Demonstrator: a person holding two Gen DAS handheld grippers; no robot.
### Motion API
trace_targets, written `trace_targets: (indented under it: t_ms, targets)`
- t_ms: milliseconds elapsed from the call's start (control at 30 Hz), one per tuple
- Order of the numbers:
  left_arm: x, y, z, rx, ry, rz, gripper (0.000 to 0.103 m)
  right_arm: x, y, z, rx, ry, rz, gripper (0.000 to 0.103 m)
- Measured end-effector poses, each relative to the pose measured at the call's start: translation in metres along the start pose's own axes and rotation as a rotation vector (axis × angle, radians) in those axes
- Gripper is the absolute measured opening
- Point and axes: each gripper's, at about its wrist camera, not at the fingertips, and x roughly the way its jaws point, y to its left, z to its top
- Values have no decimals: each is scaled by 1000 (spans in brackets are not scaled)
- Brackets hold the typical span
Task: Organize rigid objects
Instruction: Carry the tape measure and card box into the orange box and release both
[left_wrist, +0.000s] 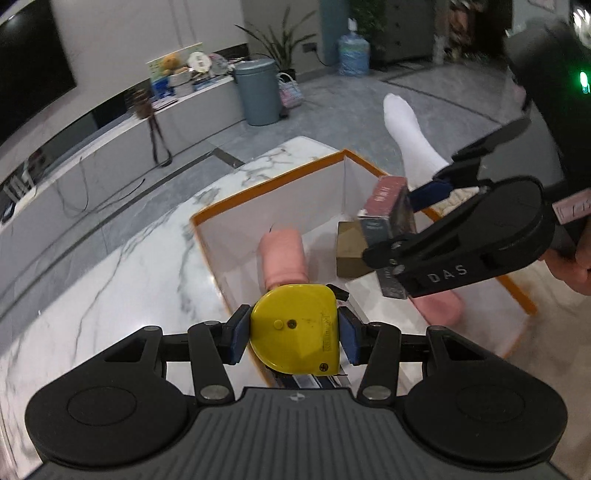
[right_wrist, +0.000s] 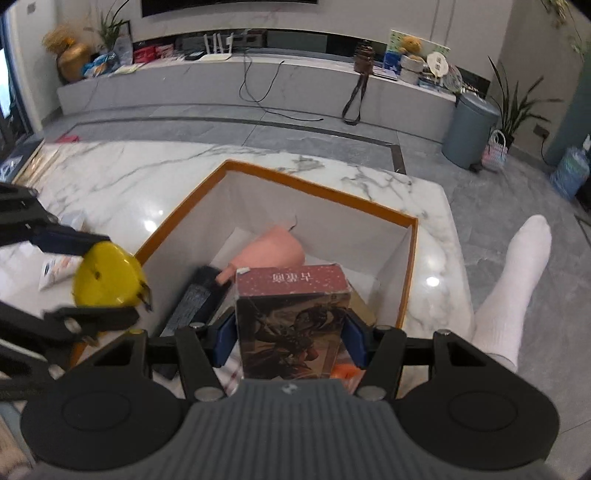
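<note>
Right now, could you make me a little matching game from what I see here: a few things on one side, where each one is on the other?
Things:
1. yellow tape measure
2. card box
3. pink roll
4. grey bin

Places:
A. lying inside the orange-rimmed box
B. standing on the floor beyond the marble table
C. clamped in the left gripper
D. clamped in the right gripper

Pairs: 1-C, 2-D, 3-A, 4-B
</note>
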Motion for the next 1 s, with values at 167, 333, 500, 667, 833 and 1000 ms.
trace_targets:
  t_ms: [167,333,500,667,833,1000]
  targets:
    - [38,-2,11,72,40,22,57,29,-15,11,103,-11,38,59]
    - [61,-1,12,97,57,33,56,53,-14,11,158,2,59,59]
    - [69,-5,8,122,65,29,57,69,-17,4,213,9,64,60]
    - [76,-11,6,142,69,61,57,71,-13,-2,229,-31,42,60]
    - [84,-17,5,134,74,104,57,70,-5,-4,211,-65,31,59]
    - [88,-16,6,111,89,123,57,71,-6,-7,218,-67,35,59]
